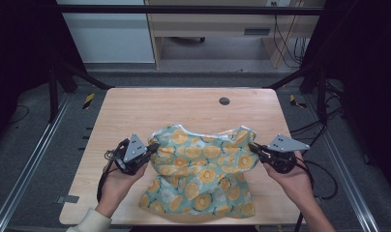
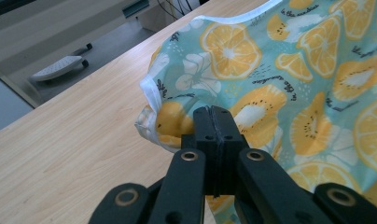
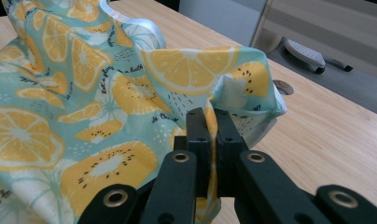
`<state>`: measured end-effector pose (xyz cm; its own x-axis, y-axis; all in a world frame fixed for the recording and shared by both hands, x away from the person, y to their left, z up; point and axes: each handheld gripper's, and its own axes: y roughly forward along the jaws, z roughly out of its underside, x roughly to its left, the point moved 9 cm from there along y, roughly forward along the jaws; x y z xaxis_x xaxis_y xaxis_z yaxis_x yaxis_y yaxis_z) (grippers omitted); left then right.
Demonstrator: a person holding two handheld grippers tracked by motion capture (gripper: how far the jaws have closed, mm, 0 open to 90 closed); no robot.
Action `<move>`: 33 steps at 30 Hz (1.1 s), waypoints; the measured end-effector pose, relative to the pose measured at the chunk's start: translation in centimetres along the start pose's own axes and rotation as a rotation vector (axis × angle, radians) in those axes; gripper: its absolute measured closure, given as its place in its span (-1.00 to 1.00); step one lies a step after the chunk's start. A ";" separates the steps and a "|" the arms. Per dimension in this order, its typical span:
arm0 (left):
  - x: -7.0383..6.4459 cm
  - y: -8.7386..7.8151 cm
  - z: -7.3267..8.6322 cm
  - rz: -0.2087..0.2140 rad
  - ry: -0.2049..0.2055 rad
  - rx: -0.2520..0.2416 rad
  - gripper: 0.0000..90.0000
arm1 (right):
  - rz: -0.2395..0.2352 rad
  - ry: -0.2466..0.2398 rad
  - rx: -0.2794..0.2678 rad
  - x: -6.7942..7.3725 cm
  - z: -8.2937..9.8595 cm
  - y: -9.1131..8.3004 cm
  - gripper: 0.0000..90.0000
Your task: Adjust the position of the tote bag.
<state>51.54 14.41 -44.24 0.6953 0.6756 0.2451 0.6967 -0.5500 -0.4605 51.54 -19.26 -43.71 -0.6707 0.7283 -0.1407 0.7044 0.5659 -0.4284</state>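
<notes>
The shirt (image 1: 203,169), teal with an orange-slice print, lies on the wooden surface (image 1: 135,111) between our two hands, its white-trimmed neckline toward the far edge and its hem near us. We have the left gripper (image 1: 154,146) pinched shut on a fold of fabric at the shirt's left side, next to the sleeve; in the left gripper view the jaws meet on cloth. The right gripper (image 1: 254,147) is likewise clamped on a fold at the right side, with fabric bunched up above its jaws in the right gripper view.

We judge that we are about to lift or spread the garment. The bites look shallow, taken close to the sleeve edges, so a quick pull could let the cloth slip out of one gripper and leave the shirt hanging lopsided. If we have caught only the top layer, the back panel may sag and crease. Pulling the hands apart unevenly could also drag the hem off the near edge.
</notes>
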 end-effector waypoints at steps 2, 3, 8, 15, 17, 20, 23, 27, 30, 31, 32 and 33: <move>-0.5 -0.4 0.1 0.006 0.005 -0.007 1.00 | 0.001 -0.001 -0.003 0.2 0.1 -0.4 0.95; -0.8 -0.6 0.2 0.013 -0.001 -0.006 1.00 | -0.002 -0.002 -0.008 0.5 0.3 -0.7 0.94; -1.7 -1.6 0.5 0.031 0.014 -0.021 1.00 | -0.006 0.001 -0.015 1.0 0.6 -1.3 0.94; -2.6 -3.0 0.6 0.045 0.014 -0.042 1.00 | -0.015 -0.013 -0.029 2.1 0.5 -2.6 0.94; -2.7 -3.2 0.5 0.049 0.011 -0.047 1.00 | -0.016 -0.014 -0.031 2.2 0.5 -2.7 0.94; -2.9 -3.5 0.5 0.056 0.003 -0.058 1.00 | -0.018 -0.016 -0.028 2.4 0.6 -2.9 0.93; -3.6 -4.4 0.8 0.078 0.012 -0.089 1.00 | -0.024 -0.009 -0.031 2.8 1.0 -3.3 0.92; -4.4 -5.0 1.5 0.101 0.024 -0.106 1.00 | -0.030 -0.012 -0.027 3.2 1.5 -3.5 0.92; -5.2 -5.3 2.1 0.130 0.037 -0.115 1.00 | -0.033 -0.002 -0.035 3.5 1.8 -3.8 0.92; -5.4 -5.3 2.4 0.137 0.042 -0.113 1.00 | -0.034 -0.001 -0.035 3.6 1.9 -3.9 0.92; -5.7 -5.3 2.6 0.148 0.041 -0.114 1.00 | -0.040 0.001 -0.036 3.9 2.2 -4.1 0.91; -5.9 -5.3 3.0 0.160 0.041 -0.109 1.00 | -0.042 0.000 -0.037 4.0 2.3 -4.2 0.91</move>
<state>43.21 14.80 -45.77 0.8036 0.5562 0.2120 0.5904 -0.7000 -0.4018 45.36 -19.61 -44.52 -0.6995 0.7039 -0.1230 0.6839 0.6096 -0.4008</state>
